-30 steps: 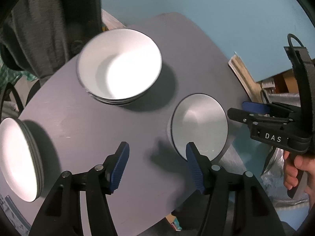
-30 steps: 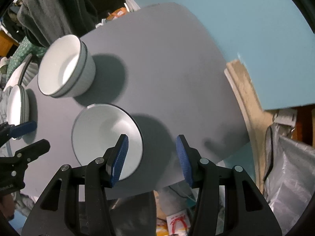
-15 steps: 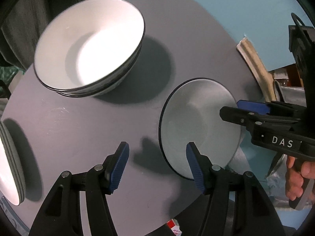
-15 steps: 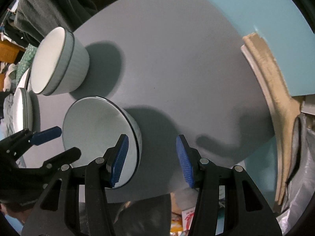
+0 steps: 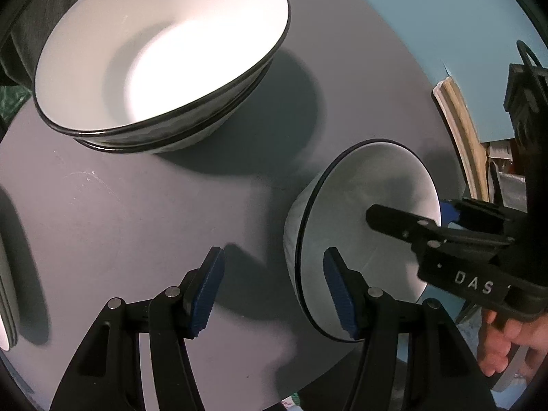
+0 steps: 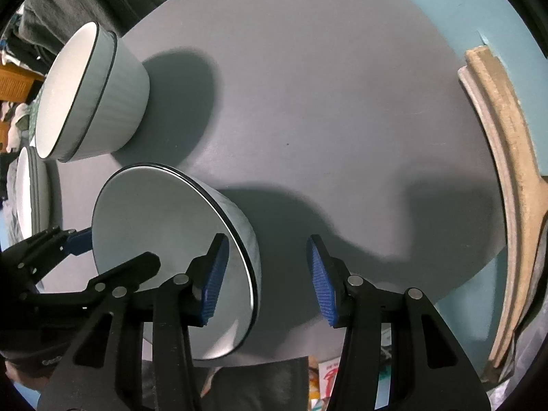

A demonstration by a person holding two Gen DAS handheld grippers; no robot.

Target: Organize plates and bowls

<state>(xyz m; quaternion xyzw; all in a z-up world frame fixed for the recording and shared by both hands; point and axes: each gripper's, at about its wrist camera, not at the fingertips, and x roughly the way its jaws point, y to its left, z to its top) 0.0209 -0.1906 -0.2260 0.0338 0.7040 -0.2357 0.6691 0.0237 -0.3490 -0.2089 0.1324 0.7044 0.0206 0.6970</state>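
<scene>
A single white bowl [image 5: 363,219] with a dark rim stands near the front edge of the round grey table [image 5: 137,212]. My left gripper [image 5: 274,291] is open and straddles its left rim, one finger inside, one outside. My right gripper [image 6: 265,281] is open and straddles the same bowl's [image 6: 164,226] right rim. A stack of white bowls [image 5: 161,54] stands behind it, also in the right wrist view [image 6: 92,96]. A stack of plates [image 6: 30,191] sits at the far left.
The table's front edge [image 6: 376,339] is close below both grippers. A tan curved board [image 6: 507,178] leans by the teal wall on the right. Dark clothing [image 6: 68,3] lies beyond the table's far left side.
Both grippers have moved down and closer to the single bowl, and each now straddles its rim. The bowls look larger in both views. Both grippers stay open.
</scene>
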